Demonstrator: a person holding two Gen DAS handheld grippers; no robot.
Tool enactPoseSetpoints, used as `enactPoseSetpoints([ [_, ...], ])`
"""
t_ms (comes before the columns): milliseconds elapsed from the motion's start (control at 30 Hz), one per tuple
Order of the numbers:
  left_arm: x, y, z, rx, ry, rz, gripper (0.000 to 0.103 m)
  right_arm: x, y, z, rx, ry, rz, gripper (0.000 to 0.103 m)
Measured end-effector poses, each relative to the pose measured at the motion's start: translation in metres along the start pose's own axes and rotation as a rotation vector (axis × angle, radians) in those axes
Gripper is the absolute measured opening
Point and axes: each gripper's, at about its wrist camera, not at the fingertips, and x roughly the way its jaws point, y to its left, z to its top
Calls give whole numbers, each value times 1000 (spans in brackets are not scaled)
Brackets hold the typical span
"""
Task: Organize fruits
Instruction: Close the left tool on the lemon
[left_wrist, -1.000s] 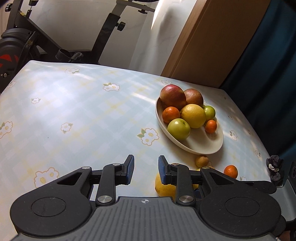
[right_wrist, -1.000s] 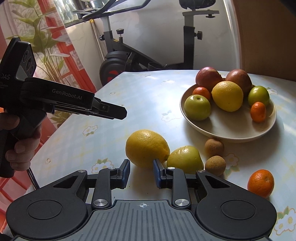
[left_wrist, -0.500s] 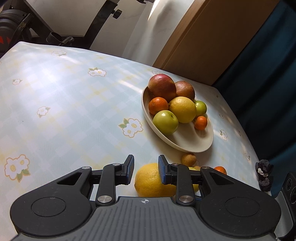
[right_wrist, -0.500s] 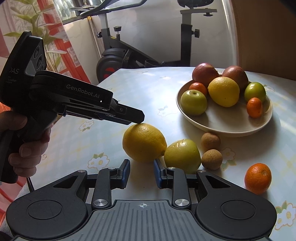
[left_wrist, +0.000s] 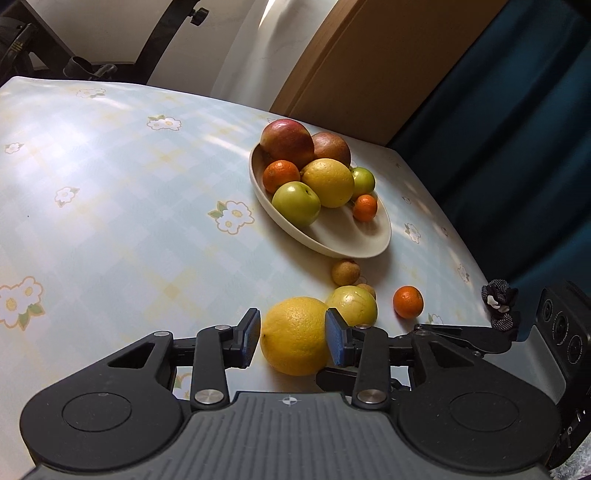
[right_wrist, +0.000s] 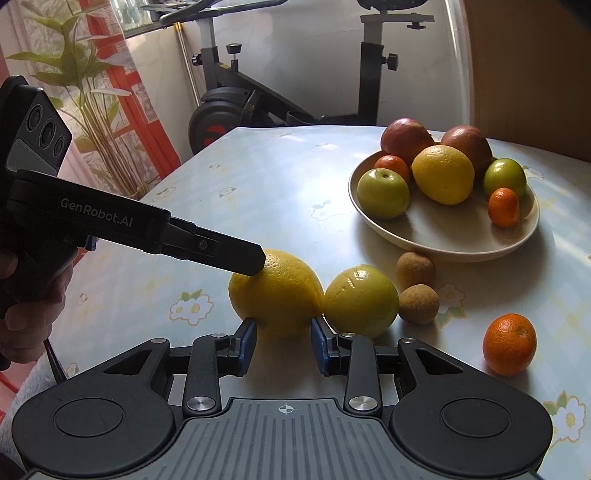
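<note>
Flowered tablecloth (left_wrist: 110, 184) now fills less of the left wrist view: the left gripper (left_wrist: 291, 338) has dropped toward the big yellow citrus (left_wrist: 295, 336) at lower centre, its jaws opening around it, pads not pressing. Right gripper (right_wrist: 282, 345) jaws are opening too, empty, just before that fruit, with the bowl (right_wrist: 461, 240) at upper right unchanged.

home | exercise bike (right_wrist: 236, 99) | floral tablecloth (left_wrist: 110, 192) | houseplant (right_wrist: 85, 96)

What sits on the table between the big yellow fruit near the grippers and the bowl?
In the right wrist view, a yellow-green fruit and two small brown fruits lie between the big yellow fruit and the bowl.
</note>
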Motion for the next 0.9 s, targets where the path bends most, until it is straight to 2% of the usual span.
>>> enactPoseSetpoints([
  [167, 1, -2, -1, 12, 5, -8, 42, -1, 1, -1, -15, 1, -13, 32],
  [533, 1, -1, 2, 39, 32, -19, 42, 4, 10, 2, -134, 2, -50, 46],
  [767, -3, 2, 1, 57, 39, -13, 42, 10, 11, 4, -149, 8, -27, 47],
  [900, -2, 4, 1, 26, 24, -7, 42, 7, 12, 1, -148, 15, -24, 46],
])
